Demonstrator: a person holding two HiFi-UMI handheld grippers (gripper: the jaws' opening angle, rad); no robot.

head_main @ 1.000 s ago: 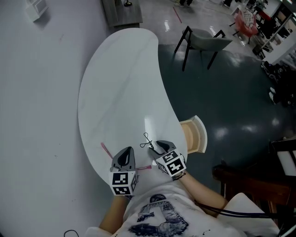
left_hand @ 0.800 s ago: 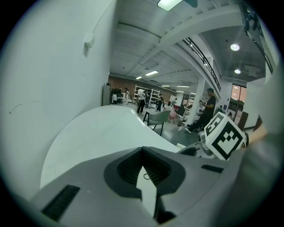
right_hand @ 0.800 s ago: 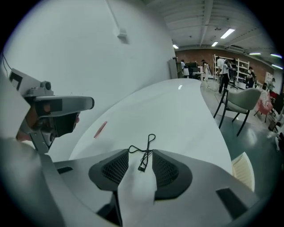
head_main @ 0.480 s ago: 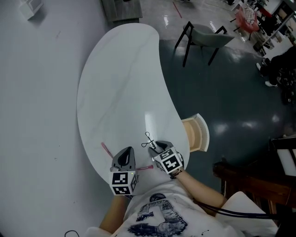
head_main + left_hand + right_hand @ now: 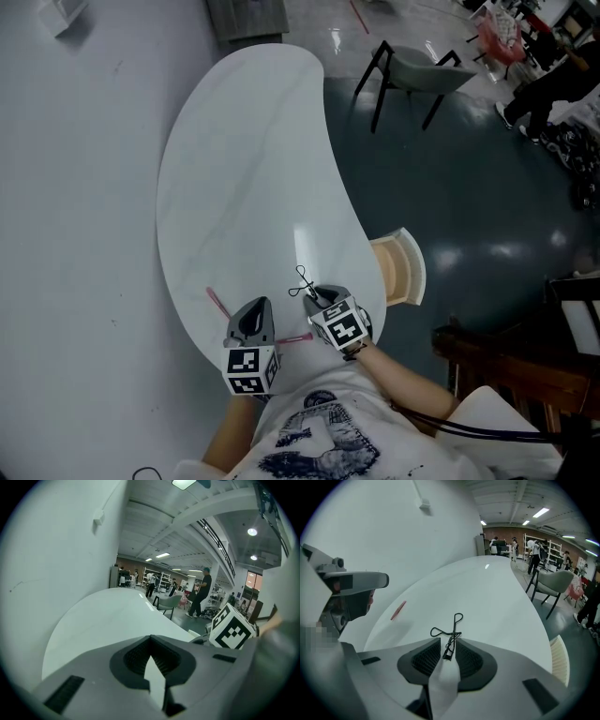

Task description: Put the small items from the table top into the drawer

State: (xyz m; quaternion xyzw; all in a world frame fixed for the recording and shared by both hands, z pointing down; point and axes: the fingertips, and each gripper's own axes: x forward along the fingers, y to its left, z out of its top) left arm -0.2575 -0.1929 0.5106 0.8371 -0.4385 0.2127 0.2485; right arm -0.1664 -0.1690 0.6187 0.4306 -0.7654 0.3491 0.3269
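Note:
A black wire eyelash curler (image 5: 301,281) (image 5: 452,631) lies on the white curved table (image 5: 244,169). My right gripper (image 5: 309,297) (image 5: 449,650) points steeply down at its near end. Its jaws have just been closing, and their pads now meet the curler's head on both sides. Left of it, my left gripper (image 5: 255,310) (image 5: 150,641) hovers low over the table's near edge, tips together, nothing between them. A pink stick (image 5: 216,302) (image 5: 398,610) lies to the left. A second pink piece (image 5: 294,338) shows between the two grippers. The open drawer (image 5: 398,272) juts from the table's right side.
A grey chair (image 5: 412,80) stands on the dark floor beyond the table's right edge. A white wall (image 5: 75,234) runs along the table's left side. People walk in the background (image 5: 201,592).
The right gripper has sunk a little onto the curler's near end. The left gripper, the curler and the pink pieces stay where they were.

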